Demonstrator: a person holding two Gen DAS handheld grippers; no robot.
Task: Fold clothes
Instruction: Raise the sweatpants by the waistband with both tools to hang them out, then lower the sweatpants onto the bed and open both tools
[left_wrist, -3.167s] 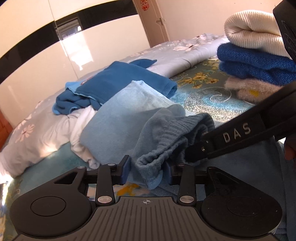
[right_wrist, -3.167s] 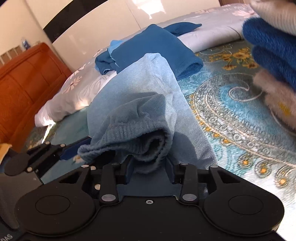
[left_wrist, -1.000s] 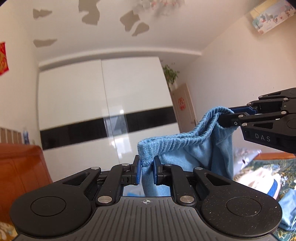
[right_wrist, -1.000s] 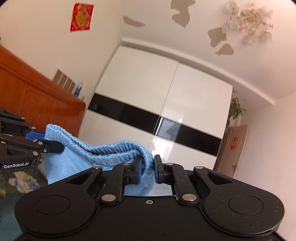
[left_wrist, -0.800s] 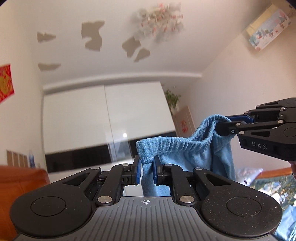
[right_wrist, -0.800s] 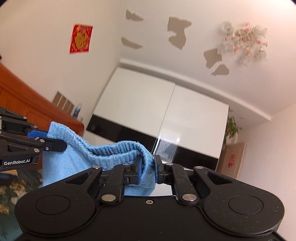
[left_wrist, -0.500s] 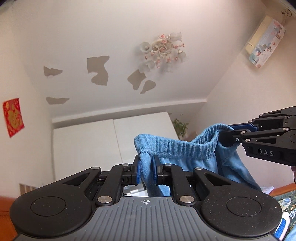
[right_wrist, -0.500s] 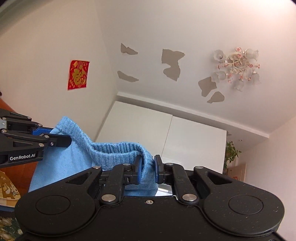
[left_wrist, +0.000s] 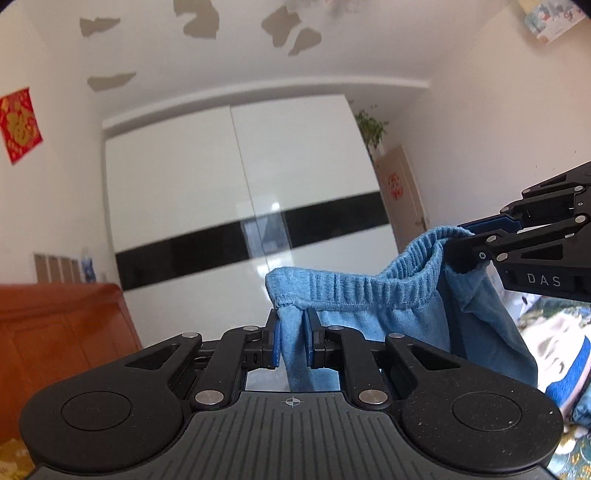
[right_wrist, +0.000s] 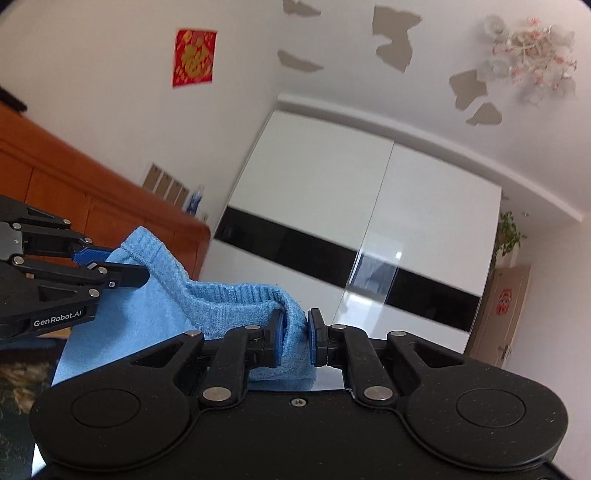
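Gripping hard on both ends, the left gripper (left_wrist: 292, 343) has its blue pads clamped on one end of the ribbed waistband (left_wrist: 354, 291), and the right gripper (right_wrist: 294, 341) is pinching the other end the same way, pads pressed into the knit. Between them hangs the light blue garment (left_wrist: 476, 332), elastic-waisted, likely trousers or shorts, lifted clear into the air with its body dropping below the band.

What's changed: a few seconds back this piece sat bunched on the bed among the other clothes. Half a second ago both cameras were tipped up at the ceiling; now they've come back down toward level, with the white wardrobe (left_wrist: 240, 206) filling the view. My read is a shake-out, the cloth being straightened before it goes down flat for the first fold. The waistband sags a little between the grips, so it isn't taut yet.

Outward now: an orange-brown wooden cabinet (right_wrist: 92, 199) on the left, a red wall decoration (right_wrist: 194, 57) above it, and a chandelier (right_wrist: 532, 55) overhead. At the left view's lower right edge, bedding and what seems a folded blue-and-white item (left_wrist: 561, 373) occupy the landing zone, near the hanging cloth.
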